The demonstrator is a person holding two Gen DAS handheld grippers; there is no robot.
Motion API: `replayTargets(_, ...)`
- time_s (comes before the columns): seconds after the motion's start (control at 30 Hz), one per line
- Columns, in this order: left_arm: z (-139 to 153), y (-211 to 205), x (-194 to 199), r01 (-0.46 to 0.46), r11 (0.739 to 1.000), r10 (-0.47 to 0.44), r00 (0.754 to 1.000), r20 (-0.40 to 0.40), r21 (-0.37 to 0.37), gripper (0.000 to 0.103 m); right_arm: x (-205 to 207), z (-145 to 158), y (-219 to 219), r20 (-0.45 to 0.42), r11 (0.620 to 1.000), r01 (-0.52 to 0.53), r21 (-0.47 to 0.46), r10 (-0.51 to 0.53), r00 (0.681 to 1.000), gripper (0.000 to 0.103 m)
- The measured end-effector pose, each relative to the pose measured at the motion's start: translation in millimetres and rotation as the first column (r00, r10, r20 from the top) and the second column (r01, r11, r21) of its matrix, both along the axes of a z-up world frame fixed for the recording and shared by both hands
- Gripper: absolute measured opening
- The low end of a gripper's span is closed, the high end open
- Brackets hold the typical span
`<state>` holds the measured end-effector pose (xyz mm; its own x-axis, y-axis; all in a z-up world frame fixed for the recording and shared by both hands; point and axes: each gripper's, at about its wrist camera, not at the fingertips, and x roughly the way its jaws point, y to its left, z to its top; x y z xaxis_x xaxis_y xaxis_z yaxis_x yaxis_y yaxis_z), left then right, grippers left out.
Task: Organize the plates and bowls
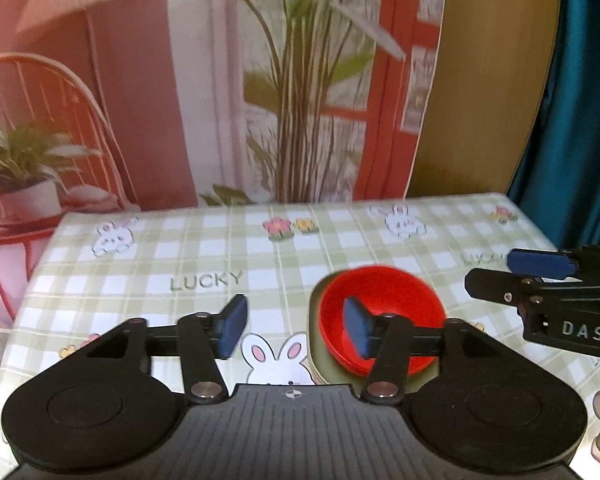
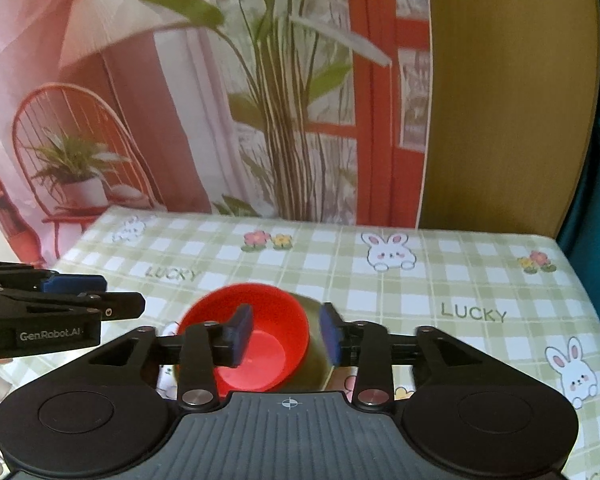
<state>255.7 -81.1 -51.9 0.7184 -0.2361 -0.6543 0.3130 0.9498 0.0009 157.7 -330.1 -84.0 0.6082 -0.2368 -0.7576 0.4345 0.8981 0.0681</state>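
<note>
A red bowl (image 1: pixel 380 316) sits nested on an olive-green dish (image 2: pixel 320 364) near the front middle of the table (image 1: pixel 260 252), which wears a green check cloth printed with rabbits and the word LUCKY. The dish is mostly hidden under the bowl and behind the gripper frames, so whether it is a plate or a shallow bowl is hard to tell; its rim shows at the bowl's left in the left wrist view and at its right in the right wrist view.

The left gripper (image 1: pixel 296 328) is released: its blue pads stand apart with nothing between them, and only the rabbit print shows through the gap. Its right pad overlaps the bowl in the picture, but that looks like line of sight, not contact. The right gripper (image 2: pixel 286 336) is also let go, its jaws parted and empty, with the bowl's right wall and a slice of the dish showing below through the gap. Each tool shows side-on at the edge of the other's view, flanking the stack from either side.

Stacking the bowl on the dish gathers the crockery into one tidy pile and frees the cloth around it. With both tools empty above the stack, this placement seems done, and no other plates or bowls show on the table.
</note>
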Motion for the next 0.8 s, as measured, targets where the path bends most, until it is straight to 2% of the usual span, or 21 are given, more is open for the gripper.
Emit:
replayTargets(0.03,4.3,1.9,-3.6,-0.005,1.0,0.005,1.0,0.012,-0.006,0.061,-2.2,5.6,2.4,0.011,1.0,0.001,-0.008,0.0,1.0,0.052)
replayTargets(0.17,23.7,11.0,-21.4,-0.026,0.999,0.027,0.997,0.071,-0.019,0.064,-10.1,28.0,11.1,0.048,0.999,-0.006,-0.034,0.007,0.999,0.065)
replayTargets(0.33,51.7,17.8,-49.7,-0.078,0.997,0.077,0.982,0.173,0.0,0.072,-23.5,58.4,23.9,0.113,0.998,-0.005,-0.059,0.012,0.994,0.094)
replayTargets(0.47,74.1,19.3,-72.1,-0.119,0.992,0.105,0.965,0.24,0.044,0.077,-34.9,83.6,37.7,0.161,0.997,0.007,-0.083,0.007,0.987,0.098)
replayTargets(0.57,90.8,19.9,-92.2,-0.154,0.986,0.127,0.944,0.304,0.067,0.084,-44.4,102.8,49.5,0.196,0.993,0.025,-0.116,-0.001,0.981,0.103)
replayTargets(0.63,102.1,24.3,-103.4,-0.158,0.986,0.135,0.936,0.325,0.045,0.085,-51.3,115.9,57.6,0.225,0.99,0.029,-0.139,0.003,0.974,0.103)
replayTargets(0.8,129.1,38.0,-130.3,-0.137,0.99,0.142,0.934,0.328,-0.038,0.085,-66.0,144.9,77.0,0.277,0.987,0.026,-0.159,0.019,0.961,0.103)
